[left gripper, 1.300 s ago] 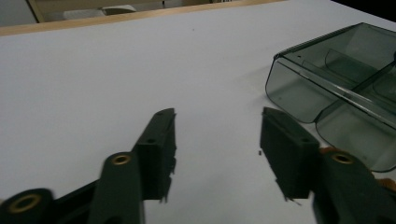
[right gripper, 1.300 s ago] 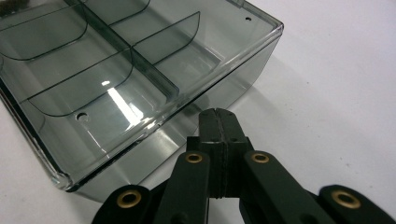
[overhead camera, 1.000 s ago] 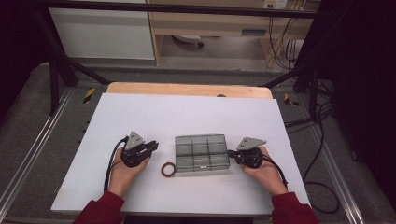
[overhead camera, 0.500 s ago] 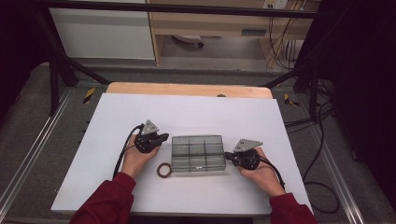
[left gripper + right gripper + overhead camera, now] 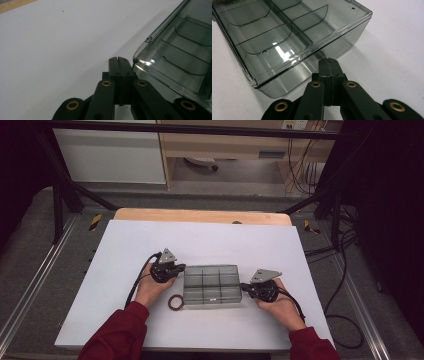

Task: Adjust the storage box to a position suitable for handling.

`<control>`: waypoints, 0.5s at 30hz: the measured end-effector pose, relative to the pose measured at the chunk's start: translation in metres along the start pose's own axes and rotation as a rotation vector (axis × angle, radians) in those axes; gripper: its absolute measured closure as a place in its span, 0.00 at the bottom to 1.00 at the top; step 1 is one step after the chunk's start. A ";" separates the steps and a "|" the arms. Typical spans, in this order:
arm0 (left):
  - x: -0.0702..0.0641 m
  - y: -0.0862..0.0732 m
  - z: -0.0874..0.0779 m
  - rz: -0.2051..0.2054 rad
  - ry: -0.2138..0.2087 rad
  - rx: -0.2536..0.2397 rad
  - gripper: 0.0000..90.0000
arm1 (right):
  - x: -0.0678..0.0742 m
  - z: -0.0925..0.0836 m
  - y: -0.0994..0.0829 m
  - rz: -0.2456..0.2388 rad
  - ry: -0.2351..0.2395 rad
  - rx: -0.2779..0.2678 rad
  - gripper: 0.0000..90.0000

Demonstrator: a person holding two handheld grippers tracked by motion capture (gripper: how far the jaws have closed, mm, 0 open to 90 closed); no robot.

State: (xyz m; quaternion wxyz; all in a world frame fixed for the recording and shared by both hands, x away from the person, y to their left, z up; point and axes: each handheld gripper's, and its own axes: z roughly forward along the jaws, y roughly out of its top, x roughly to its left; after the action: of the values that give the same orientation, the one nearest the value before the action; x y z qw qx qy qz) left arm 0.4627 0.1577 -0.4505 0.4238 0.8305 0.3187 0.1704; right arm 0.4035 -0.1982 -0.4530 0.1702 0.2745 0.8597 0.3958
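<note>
Since a second ago the left tool (image 5: 181,267) has come across the bench (image 5: 125,245) from out at the left to the far left corner of the clear plastic box (image 5: 212,285), and its jaws, which had just been closing, now meet with nothing between them. In the left gripper view the tips (image 5: 119,60) sit just beside the rounded corner of the box (image 5: 180,60), so near that contact cannot be told, with bare white bench (image 5: 50,50) on their other side.

The right tool (image 5: 244,286) has kept its place at the box's right end, jaws pressed together and empty. In the right gripper view its tips (image 5: 327,62) lie low against the side wall of the box (image 5: 287,40), below the rim; the box's inner dividers show through the wall just beyond them.

A small brown ring (image 5: 175,302) lies flat on the bench near the box's near left corner, close under the left hand (image 5: 152,290) and well apart from the right tool.
</note>
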 end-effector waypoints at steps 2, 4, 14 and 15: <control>0.000 0.000 0.000 0.001 -0.004 0.000 1.00 | 0.000 0.000 0.000 0.001 0.002 0.002 1.00; 0.000 0.000 0.000 0.006 -0.011 0.000 1.00 | 0.001 -0.001 0.000 0.001 0.003 0.003 1.00; -0.005 0.000 -0.001 -0.002 -0.011 0.014 1.00 | 0.012 -0.010 -0.004 0.005 0.003 0.016 1.00; -0.006 0.000 -0.002 0.001 -0.011 0.016 1.00 | 0.012 -0.010 -0.004 0.005 0.003 0.016 1.00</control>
State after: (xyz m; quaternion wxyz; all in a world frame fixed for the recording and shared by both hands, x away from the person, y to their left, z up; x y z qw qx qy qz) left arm 0.4576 0.1549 -0.4495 0.4187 0.8350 0.3172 0.1637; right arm 0.3877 -0.1992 -0.4510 0.1656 0.2774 0.8624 0.3899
